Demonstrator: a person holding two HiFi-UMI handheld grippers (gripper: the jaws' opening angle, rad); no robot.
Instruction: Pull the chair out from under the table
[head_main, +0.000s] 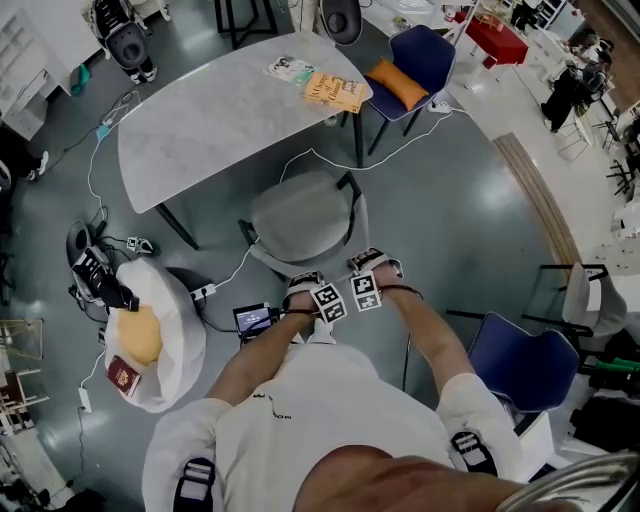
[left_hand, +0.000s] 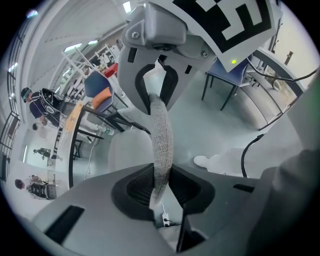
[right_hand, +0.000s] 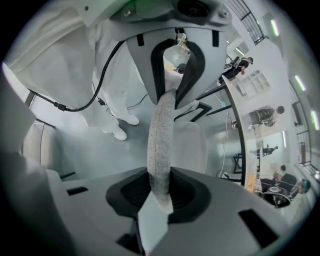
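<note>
A grey upholstered chair (head_main: 300, 220) stands a little way out from the grey marble-topped table (head_main: 200, 125), its seat mostly in the open. My left gripper (head_main: 306, 285) and right gripper (head_main: 366, 265) sit side by side on the top edge of the backrest. In the left gripper view the fabric backrest edge (left_hand: 161, 145) runs between the jaws, which are shut on it. In the right gripper view the same backrest rim (right_hand: 161, 145) is pinched between the jaws. The chair seat (right_hand: 192, 145) shows beyond.
A blue chair with an orange cushion (head_main: 415, 65) stands at the table's far right. Books (head_main: 335, 90) lie on the tabletop. White cables (head_main: 300, 160) trail over the floor. A white bag (head_main: 155, 330) sits at my left, another blue chair (head_main: 525, 360) at my right.
</note>
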